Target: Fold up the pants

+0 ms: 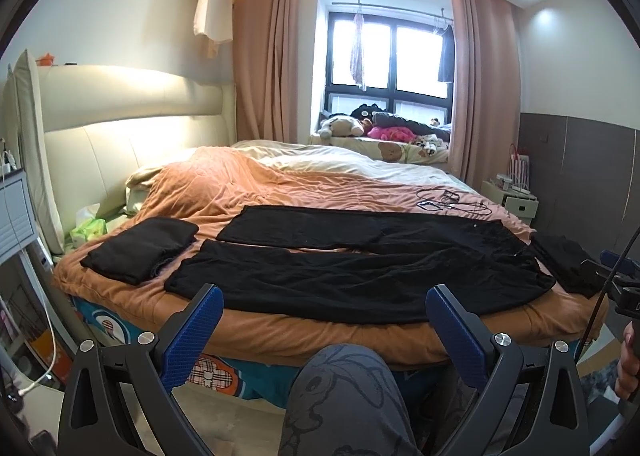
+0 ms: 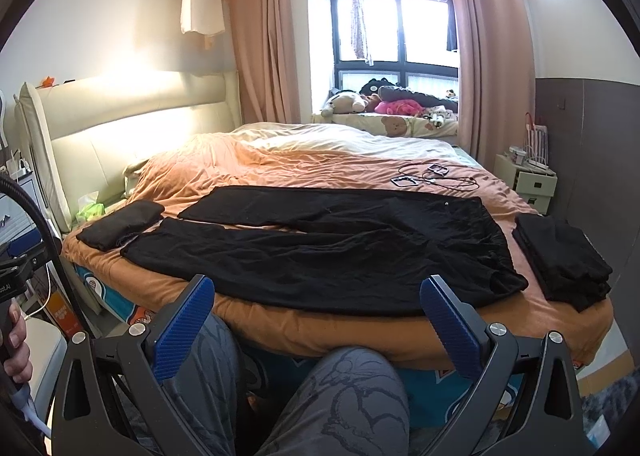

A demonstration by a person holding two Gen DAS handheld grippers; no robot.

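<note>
While both grippers' fingers (image 1: 208, 312) (image 2: 444, 308) gape wide above the pants (image 2: 320, 244), only the right view shows the folded stack (image 2: 564, 260) whole, perhaps clothes.

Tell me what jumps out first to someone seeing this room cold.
The black pants spread flat across the near edge of the orange bedcover, legs pointing toward the headboard. Folded black garments sit at either end: one by the leg ends, a stack past the waistband. Both grippers, left and right, hang open before the bed.
</note>
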